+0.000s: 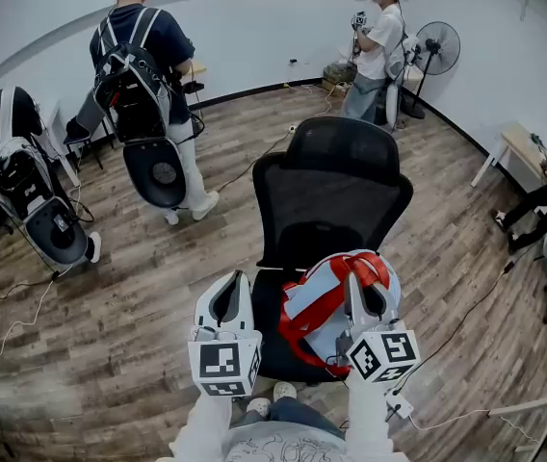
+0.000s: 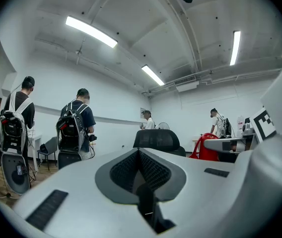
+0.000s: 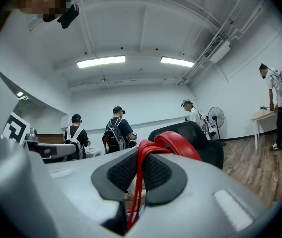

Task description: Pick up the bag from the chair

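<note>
A pale bag (image 1: pixel 324 304) with red handles (image 1: pixel 370 266) is over the seat of a black office chair (image 1: pixel 331 186); whether it rests on the seat I cannot tell. My right gripper (image 1: pixel 359 283) is shut on the red handles (image 3: pixel 173 144), which run as thin straps down between its jaws (image 3: pixel 141 166). My left gripper (image 1: pixel 232 283) hangs to the left of the bag, level with the seat's left edge, apart from the bag. Its jaws (image 2: pixel 140 156) meet with nothing between them. The red handles (image 2: pixel 208 148) show off to its right.
Two people with backpack rigs (image 1: pixel 143 75) stand at the back left, another person (image 1: pixel 375 46) by a fan (image 1: pixel 437 48) at the back right. A small table (image 1: pixel 524 152) stands at the right. Cables (image 1: pixel 452 340) run over the wooden floor around the chair.
</note>
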